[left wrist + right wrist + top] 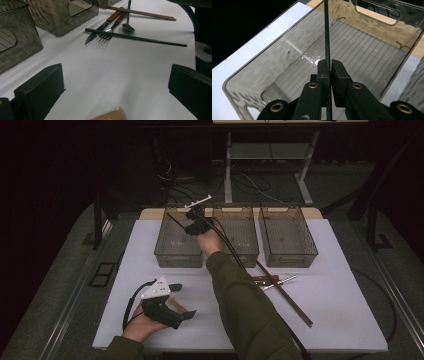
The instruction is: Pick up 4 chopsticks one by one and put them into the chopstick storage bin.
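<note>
My right gripper (329,68) is shut on a thin black chopstick (326,37), which runs up from between the jaws over the inside of the left translucent grey bin (274,57). In the high view this gripper (192,222) is held above that bin (170,250), with the person's arm reaching across the table. My left gripper (182,300) rests low at the near left of the white table, jaws wide open (115,87) with nothing between them. A second black chopstick (135,37) lies on the table across a fork (112,27).
A middle bin (240,232) and a right bin (287,237) stand beside the left one at the back. A wooden-handled knife (100,31), a spoon (128,26) and brown chopsticks (285,294) lie right of centre. A cable trails from the right gripper along the arm.
</note>
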Motion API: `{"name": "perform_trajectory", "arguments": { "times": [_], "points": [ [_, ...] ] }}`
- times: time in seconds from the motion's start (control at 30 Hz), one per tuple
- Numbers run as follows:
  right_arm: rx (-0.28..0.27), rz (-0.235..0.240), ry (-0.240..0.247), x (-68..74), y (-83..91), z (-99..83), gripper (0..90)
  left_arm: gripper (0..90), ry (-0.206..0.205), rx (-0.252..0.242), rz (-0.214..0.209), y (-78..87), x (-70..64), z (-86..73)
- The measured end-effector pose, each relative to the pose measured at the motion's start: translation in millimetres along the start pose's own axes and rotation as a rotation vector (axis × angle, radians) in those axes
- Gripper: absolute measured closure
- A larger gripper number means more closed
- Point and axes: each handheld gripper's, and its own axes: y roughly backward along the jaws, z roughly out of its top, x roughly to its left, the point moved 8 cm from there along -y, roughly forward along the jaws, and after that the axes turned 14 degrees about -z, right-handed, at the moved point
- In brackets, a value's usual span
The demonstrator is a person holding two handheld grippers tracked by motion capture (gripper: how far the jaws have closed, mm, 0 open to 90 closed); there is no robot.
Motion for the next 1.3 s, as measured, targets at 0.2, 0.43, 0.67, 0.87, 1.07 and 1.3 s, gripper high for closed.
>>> {"name": "perform_trajectory", "arguments": {
  "times": [0.2,0.43,0.67,0.87,1.07,1.3],
  "points": [
    [0.011,-0.014,-0.004,2.7,-9.8,2.6,85.3,0.0,-0.002,0.001,-0.004,0.8,0.5,-0.1],
    [-0.018,-0.020,0.003,4.9,-11.0,6.3,77.0,0.0,-0.005,0.002,-0.010,0.7,-0.3,0.0],
    [-0.022,-0.004,0.012,5.1,-3.8,6.8,71.6,0.0,-0.007,0.003,-0.009,0.3,-0.7,-0.2],
    [-0.048,0.029,0.000,1.6,11.5,4.6,66.0,0.0,-0.007,0.007,-0.009,-0.7,-1.2,-0.8],
    [-0.073,0.092,-0.018,-7.9,32.6,-6.4,57.7,0.0,-0.017,0.013,-0.012,-0.7,-1.2,-0.8],
    [-0.108,0.122,0.011,-18.7,60.1,-25.6,50.3,0.0,-0.006,0.009,-0.016,-2.3,-2.2,-1.0]
  ]
}}
